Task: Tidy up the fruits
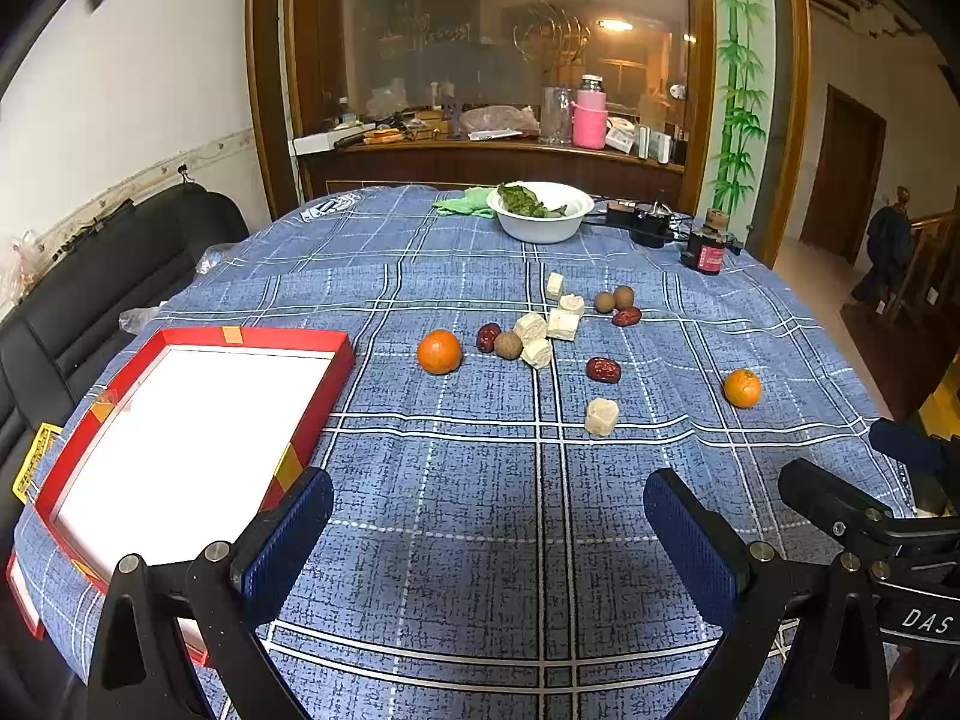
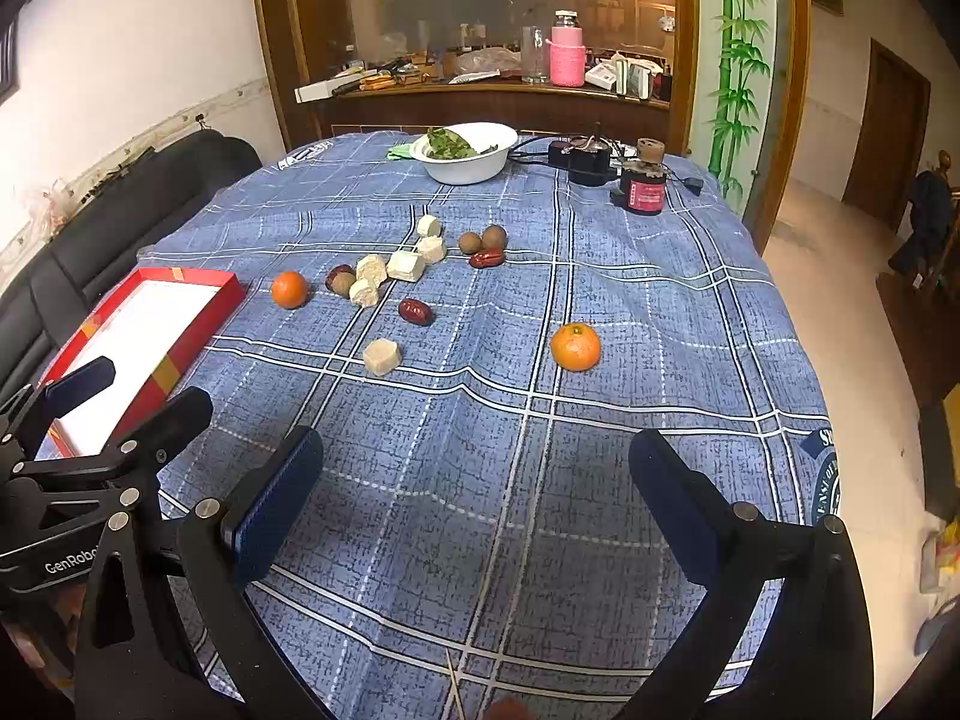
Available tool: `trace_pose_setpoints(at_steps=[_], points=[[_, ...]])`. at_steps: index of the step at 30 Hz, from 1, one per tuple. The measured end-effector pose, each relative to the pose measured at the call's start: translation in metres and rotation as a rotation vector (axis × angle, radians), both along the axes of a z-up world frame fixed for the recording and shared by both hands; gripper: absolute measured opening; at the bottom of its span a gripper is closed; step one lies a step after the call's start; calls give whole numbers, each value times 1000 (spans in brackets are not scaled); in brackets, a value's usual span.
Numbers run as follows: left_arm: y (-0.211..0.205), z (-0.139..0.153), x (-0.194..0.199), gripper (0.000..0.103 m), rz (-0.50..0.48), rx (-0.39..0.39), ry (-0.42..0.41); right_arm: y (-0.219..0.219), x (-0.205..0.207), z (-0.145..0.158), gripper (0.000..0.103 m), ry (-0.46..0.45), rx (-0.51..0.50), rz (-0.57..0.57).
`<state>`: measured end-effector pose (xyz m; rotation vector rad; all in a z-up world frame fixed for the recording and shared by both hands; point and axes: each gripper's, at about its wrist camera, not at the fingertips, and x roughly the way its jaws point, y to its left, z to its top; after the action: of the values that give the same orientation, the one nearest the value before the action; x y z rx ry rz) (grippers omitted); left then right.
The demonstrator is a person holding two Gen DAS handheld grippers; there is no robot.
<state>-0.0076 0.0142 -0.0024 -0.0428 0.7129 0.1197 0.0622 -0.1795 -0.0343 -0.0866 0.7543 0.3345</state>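
Observation:
Two oranges lie on the blue plaid tablecloth: one (image 1: 439, 351) near the red tray (image 1: 336, 354), one (image 1: 742, 388) at the right, also in the right wrist view (image 2: 575, 347). Red dates (image 1: 603, 369), brown longans (image 1: 614, 300) and several pale cubes (image 1: 601, 417) are scattered mid-table. The red tray with a white floor is empty, at the left (image 2: 198, 324). My left gripper (image 1: 489, 510) is open and empty above the near cloth. My right gripper (image 2: 477, 471) is open and empty, short of the right orange.
A white bowl (image 1: 540, 231) with green leaves stands at the far edge, beside black devices and a dark red jar (image 1: 708, 252). A black sofa (image 1: 90, 288) lies left of the table. A wooden cabinet with clutter stands behind.

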Motion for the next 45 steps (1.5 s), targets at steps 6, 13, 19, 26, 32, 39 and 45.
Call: trace_pose_setpoints(at_steps=[6, 13, 19, 26, 32, 39, 45], points=[[1, 0, 1, 103, 2, -2, 2, 2, 1, 0, 103, 1, -1, 2], [2, -1, 2, 103, 3, -2, 3, 1, -1, -1, 103, -2, -1, 2], [3, -1, 1, 103, 3, -2, 2, 2, -1, -1, 103, -2, -2, 3], [5, -1, 2, 103, 4, -3, 3, 4, 0, -1, 103, -3, -3, 7], [6, -2, 2, 103, 4, -5, 3, 5, 0, -2, 103, -1, -4, 9], [6, -5, 2, 103, -1, -9, 3, 6, 0, -4, 103, 1, -3, 11], [6, -11, 4, 103, 9, -8, -2, -2, 3, -11, 103, 9, -3, 2]])
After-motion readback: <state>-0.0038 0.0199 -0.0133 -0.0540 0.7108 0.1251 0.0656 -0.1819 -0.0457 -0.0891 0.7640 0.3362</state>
